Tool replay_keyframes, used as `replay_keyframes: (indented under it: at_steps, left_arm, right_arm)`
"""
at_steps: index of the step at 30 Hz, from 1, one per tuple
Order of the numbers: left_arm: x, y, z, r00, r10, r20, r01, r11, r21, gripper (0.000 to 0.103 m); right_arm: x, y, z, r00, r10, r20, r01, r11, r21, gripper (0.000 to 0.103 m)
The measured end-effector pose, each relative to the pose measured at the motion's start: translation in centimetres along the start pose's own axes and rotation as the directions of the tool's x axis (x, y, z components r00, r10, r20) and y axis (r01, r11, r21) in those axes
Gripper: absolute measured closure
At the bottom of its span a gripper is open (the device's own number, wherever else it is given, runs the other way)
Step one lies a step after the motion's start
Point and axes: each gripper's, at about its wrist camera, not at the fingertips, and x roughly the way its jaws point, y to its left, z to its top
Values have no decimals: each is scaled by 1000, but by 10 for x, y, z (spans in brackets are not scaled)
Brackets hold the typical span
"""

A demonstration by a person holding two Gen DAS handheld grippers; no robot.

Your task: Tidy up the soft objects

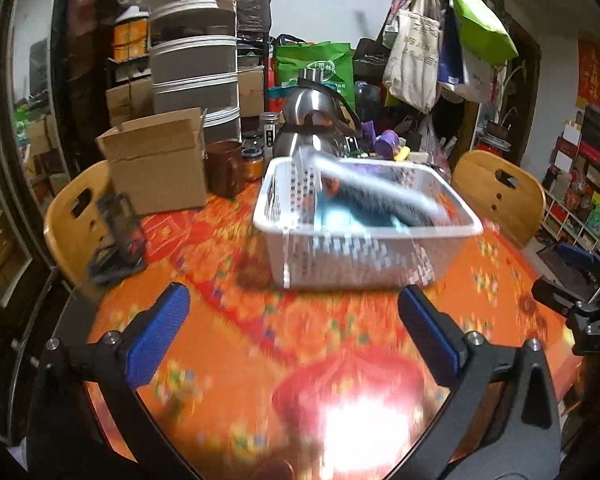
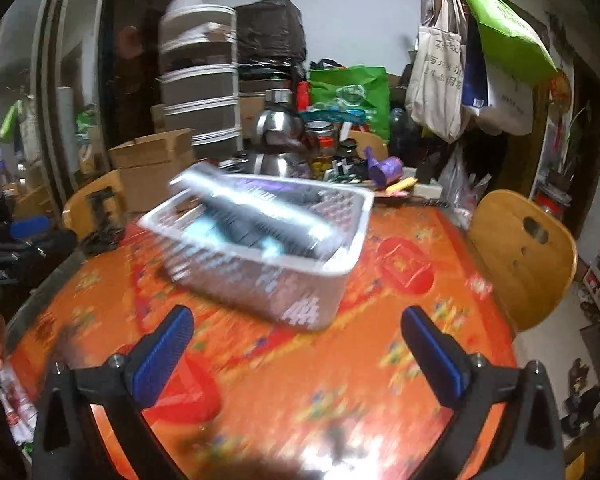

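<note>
White basket point(image 1: 364, 256) on the orange tablecloth point(image 1: 228, 344) holds the soft things; both claws released, empty.
Left wrist: left gripper point(image 1: 294, 332) gapes short of it. Right wrist: right gripper point(image 2: 296, 356) likewise; I'd confirm nothing soft remains outside.

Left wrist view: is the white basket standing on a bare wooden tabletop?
No. The white basket stands on a table covered with an orange and red patterned tablecloth.

Near tablecloth point(image 1: 228, 360) bare — white basket point(image 1: 360, 268) ahead, clutter behind.
</note>
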Motion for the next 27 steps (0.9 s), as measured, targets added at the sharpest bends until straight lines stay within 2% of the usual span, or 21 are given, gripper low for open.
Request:
replay_keyframes:
  at_steps: [4,8,11,12,15,19,24,27]
  left_arm:
    - [-48,-9,-34,998,-55,17,56,998,-24,0]
    - [-83,-24,-39,998,-58,36,58,998,0,0]
    - [-99,-35,-28,995,-66,74,65,998,19,0]
    - [-102,-37,-25,995,-63,81,62,998,16,0]
    - [-104,-43,-12,994,-65,84,64,998,21,0]
    - [-94,-56,-3,995,-75,59,73,996,41,0]
    - [-80,-61,2,996,-86,38,85,996,41,0]
    - [-76,-64,3,997,-70,33,68,996,49,0]
  right_arm:
    - [-37,27,-40,995,97,-26,-97,995,10,0]
    - [-65,57,-55,1000,24,-14,-24,999,-40,0]
    - [-84,63,-50,999,46,9,-46,999,-4,0]
    - [-89,65,-46,999,46,22,-46,999,-4,0]
    - [-95,62,-35,999,-19,42,19,1000,5,0]
    - [-96,43,-20,999,-24,49,20,997,77,0]
    - [-88,33,-18,1000,-21,17,19,995,95,0]
    - [-85,32,-20,1000,-22,2,22,996,90,0]
